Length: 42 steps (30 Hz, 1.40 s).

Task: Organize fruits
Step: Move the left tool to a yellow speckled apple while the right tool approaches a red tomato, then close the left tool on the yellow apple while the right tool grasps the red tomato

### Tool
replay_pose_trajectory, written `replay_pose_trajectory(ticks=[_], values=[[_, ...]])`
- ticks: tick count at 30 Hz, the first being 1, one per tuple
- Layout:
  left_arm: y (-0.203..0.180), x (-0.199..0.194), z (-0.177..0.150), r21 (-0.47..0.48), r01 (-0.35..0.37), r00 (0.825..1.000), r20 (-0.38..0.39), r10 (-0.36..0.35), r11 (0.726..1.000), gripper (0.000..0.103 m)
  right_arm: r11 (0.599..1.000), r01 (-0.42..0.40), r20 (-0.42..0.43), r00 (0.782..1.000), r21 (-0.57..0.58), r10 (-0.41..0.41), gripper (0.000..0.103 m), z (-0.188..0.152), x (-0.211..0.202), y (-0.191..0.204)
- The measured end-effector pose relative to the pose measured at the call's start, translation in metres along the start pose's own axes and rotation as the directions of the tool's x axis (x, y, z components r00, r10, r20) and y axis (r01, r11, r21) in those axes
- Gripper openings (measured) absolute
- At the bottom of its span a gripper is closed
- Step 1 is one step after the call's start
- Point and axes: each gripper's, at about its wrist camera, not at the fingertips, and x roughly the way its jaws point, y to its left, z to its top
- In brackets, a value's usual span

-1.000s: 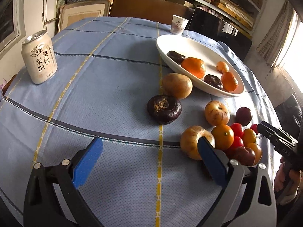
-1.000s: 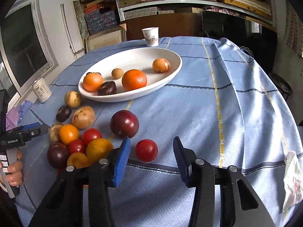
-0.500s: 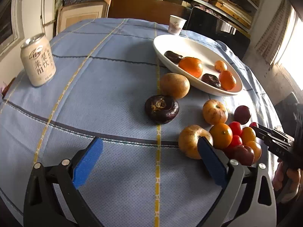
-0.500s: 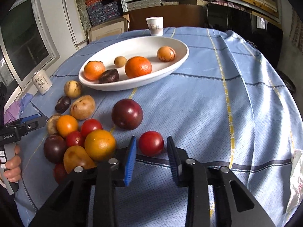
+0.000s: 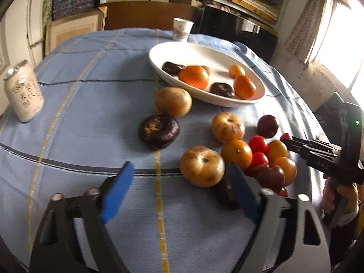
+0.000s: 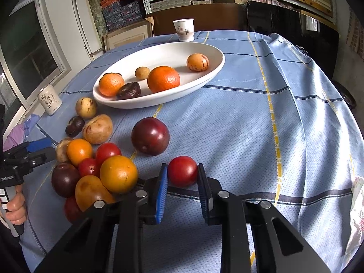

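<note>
On blue checked cloth [image 6: 238, 118], between the blue pads [image 6: 162, 191] of the right gripper [image 6: 183, 187]: a red tomato [image 6: 182, 174], pinched, both pads touching its sides. Just left of it, crowding the gripper's flank, a heap of loose fruit: orange [image 6: 118, 174] nearest, yellow pear-shaped fruit [image 6: 91, 193], small tomatoes [image 6: 107, 151], dark plum [image 6: 64, 179]. Just beyond the tomato, apart from it, a big maroon plum [image 6: 150, 135], lying between gripper and dish. Farther back, a white oval dish [image 6: 204, 77] holding two oranges, a dark fruit and two small tan ones. Behind the dish, a paper cup [image 6: 183, 30]; far left, a drink can [image 6: 49, 99].

Over the near edge of the cloth, the left gripper [image 5: 179, 192], spread wide, nothing between the pads. Just ahead of its right pad, a tan round fruit [image 5: 202, 165]; behind that pad, a dark fruit [image 5: 225, 193] partly hidden. Further ahead, well apart, a flat dark purple fruit [image 5: 158, 130] and another tan fruit [image 5: 173, 101] near the dish rim.
</note>
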Motion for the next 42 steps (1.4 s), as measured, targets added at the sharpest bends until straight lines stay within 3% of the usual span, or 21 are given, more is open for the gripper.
replay_pose_trajectory(ticks=[2, 15, 17, 22, 32, 38, 42], values=[[0.000, 0.006, 0.001, -0.012, 0.027, 0.999, -0.023, -0.027, 1.000, 0.069, 1.000, -0.006, 0.000, 1.000, 0.006, 0.006, 0.026, 0.000, 0.000, -0.001], [-0.016, 0.016, 0.009, 0.007, 0.062, 0.997, -0.035, -0.062, 0.998, 0.062, 1.000, 0.010, -0.001, 1.000, -0.012, -0.010, 0.026, 0.000, -0.001, 0.002], [-0.016, 0.016, 0.009, 0.008, 0.088, 0.995, -0.036, -0.088, 0.996, 0.053, 1.000, 0.010, -0.001, 1.000, -0.012, -0.010, 0.026, 0.000, -0.002, 0.002], [-0.010, 0.022, 0.007, -0.021, 0.091, 0.993, -0.069, -0.092, 0.996, 0.045, 1.000, 0.012, 0.000, 1.000, -0.012, -0.012, 0.026, 0.000, -0.002, 0.002], [-0.012, 0.022, 0.006, -0.011, 0.074, 0.995, -0.068, -0.075, 0.997, 0.044, 1.000, 0.007, 0.001, 1.000, -0.009, -0.007, 0.026, -0.001, -0.002, 0.001], [-0.007, 0.012, 0.005, -0.031, 0.068, 0.997, -0.023, -0.069, 0.997, 0.044, 1.000, -0.019, 0.043, 0.999, -0.017, 0.019, 0.026, -0.001, -0.011, 0.003], [-0.006, 0.000, 0.009, -0.024, 0.086, 0.996, 0.013, -0.086, 0.996, 0.044, 0.991, -0.129, 0.059, 0.990, 0.043, 0.126, 0.026, 0.008, -0.017, -0.005]])
